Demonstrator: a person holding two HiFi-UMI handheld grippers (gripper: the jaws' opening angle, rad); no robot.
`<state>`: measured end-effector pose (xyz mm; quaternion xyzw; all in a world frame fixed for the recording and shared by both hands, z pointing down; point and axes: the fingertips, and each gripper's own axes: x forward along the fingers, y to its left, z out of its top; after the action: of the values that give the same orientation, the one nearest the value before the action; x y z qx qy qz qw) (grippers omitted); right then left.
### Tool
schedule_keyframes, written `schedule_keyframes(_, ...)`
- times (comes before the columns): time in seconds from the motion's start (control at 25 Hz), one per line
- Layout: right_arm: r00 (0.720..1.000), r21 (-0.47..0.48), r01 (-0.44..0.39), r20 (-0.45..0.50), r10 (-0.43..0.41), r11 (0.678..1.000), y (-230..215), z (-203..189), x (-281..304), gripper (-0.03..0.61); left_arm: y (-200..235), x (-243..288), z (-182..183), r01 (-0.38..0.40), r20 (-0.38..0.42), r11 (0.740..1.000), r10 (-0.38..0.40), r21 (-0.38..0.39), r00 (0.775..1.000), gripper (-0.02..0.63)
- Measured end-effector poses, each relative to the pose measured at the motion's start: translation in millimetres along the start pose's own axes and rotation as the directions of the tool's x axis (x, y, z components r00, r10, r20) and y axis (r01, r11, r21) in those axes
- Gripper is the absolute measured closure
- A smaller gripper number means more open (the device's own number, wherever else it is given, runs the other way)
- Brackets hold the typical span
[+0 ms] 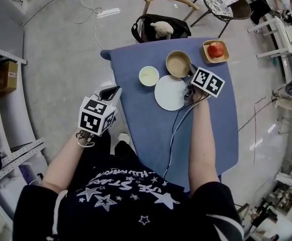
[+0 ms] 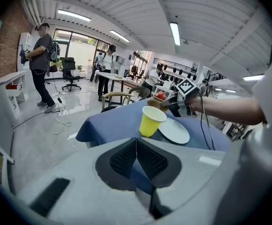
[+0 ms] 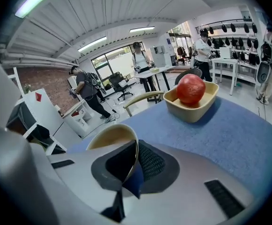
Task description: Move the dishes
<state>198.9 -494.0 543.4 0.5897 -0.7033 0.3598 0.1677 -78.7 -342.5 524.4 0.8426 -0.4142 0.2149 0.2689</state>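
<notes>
A tan bowl (image 1: 178, 63) stands near the far side of the blue table (image 1: 151, 119). My right gripper (image 1: 191, 73) is shut on its near rim; in the right gripper view the bowl (image 3: 108, 136) has its rim pinched between the pads. A white plate (image 1: 170, 93) lies just in front of the bowl, under that gripper. A yellow paper cup (image 1: 149, 76) stands left of the plate, and shows as the cup (image 2: 151, 121) in the left gripper view. My left gripper (image 1: 110, 92) hangs off the table's left edge, shut on nothing.
A square tan dish (image 1: 215, 51) holding a red apple (image 3: 190, 89) sits at the far right corner. A wooden chair (image 1: 161, 19) with a black bag and a plush toy stands behind the table. People stand at desks in the background.
</notes>
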Motion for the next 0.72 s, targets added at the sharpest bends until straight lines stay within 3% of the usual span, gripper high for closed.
schedule_keyframes(0.28,1.000,0.001,0.006,0.019,-0.006,1.000,-5.6,-4.6,0.0,0.535,-4.7,-0.5,-5.2,-0.007,-0.013,1.000,0.008,0.007,1.000,0.594)
schedule_keyframes(0.48,0.999,0.001,0.002,0.053,-0.002,1.000,-6.4,-6.0,-14.8,0.439,-14.9,-10.1,-0.2,-0.015,0.005,0.999,0.015,0.028,1.000,0.594)
schedule_keyframes(0.72,0.993,0.016,-0.018,0.118,0.016,1.000,-8.3,-5.2,-59.0,0.426,-30.8,-29.9,9.3,-0.036,0.046,0.998,0.035,0.042,0.998,0.594)
